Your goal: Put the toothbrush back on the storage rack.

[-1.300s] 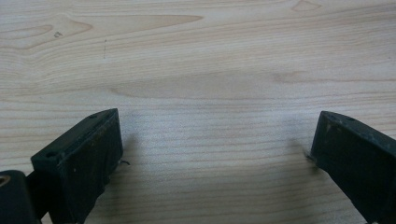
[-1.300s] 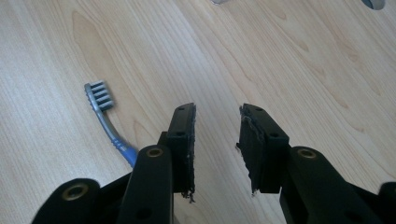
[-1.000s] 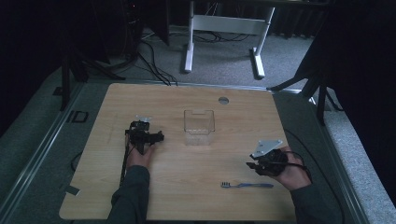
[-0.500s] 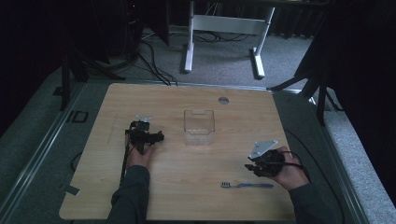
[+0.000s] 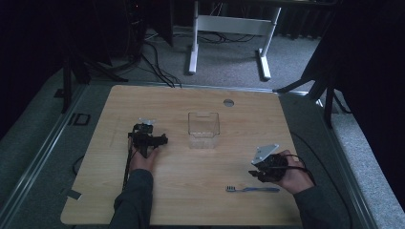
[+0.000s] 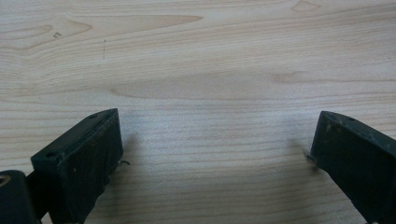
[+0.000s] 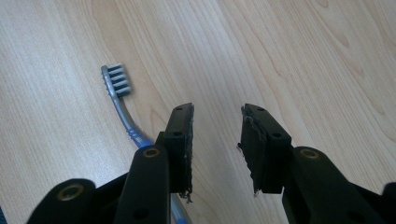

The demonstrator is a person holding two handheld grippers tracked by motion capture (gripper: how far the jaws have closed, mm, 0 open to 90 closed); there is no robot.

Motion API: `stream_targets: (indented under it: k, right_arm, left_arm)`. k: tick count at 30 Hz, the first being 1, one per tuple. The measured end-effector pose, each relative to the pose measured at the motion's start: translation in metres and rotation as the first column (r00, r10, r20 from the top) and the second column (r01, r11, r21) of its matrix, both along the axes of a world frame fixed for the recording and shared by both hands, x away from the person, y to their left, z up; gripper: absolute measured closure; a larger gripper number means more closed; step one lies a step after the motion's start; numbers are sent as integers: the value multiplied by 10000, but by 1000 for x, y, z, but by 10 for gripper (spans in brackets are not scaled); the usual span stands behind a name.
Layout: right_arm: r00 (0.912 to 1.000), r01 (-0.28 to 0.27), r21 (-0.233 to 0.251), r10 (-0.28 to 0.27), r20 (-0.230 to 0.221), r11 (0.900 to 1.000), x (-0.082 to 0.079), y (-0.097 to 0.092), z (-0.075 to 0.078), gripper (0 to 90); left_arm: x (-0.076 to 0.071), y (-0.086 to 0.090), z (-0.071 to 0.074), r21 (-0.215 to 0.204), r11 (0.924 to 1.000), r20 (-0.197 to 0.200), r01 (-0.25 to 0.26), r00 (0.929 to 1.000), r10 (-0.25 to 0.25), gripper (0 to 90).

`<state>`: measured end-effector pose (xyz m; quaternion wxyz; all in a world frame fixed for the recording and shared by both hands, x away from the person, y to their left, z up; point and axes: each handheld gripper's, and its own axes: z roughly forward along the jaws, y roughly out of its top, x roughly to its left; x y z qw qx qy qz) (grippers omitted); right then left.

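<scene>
1. table (image 5: 191, 191): pale wood, smooth, matt, visible grain.
2. container (image 5: 203, 130): clear, glossy plastic.
3. toothbrush (image 7: 122, 109): blue and grey plastic, grey bristles.
4. right gripper (image 7: 215, 122): matt black, pads frayed.

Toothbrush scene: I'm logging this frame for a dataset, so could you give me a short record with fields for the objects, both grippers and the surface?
surface: wooden table
toothbrush: lies flat near the table's front edge, bristles up in the right gripper view
box: clear, open-topped, mid-table, looks empty
left gripper: open, jaws wide over bare wood, holding nothing
right gripper: open, holding nothing; toothbrush handle passes beside its jaws, not between them
hands: one on each gripper, left, right
</scene>
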<state>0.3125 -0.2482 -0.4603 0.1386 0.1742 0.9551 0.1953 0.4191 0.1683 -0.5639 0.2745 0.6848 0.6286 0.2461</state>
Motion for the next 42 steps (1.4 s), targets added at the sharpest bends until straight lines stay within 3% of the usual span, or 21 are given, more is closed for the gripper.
stream_targets:
  k: [42]
  right_arm:
    - [9971, -642, -453, 622, -444, 9969, 4, 5, -1, 634]
  left_arm:
    - [0, 0, 0, -2, 10000, 0, -2, 10000, 2, 25]
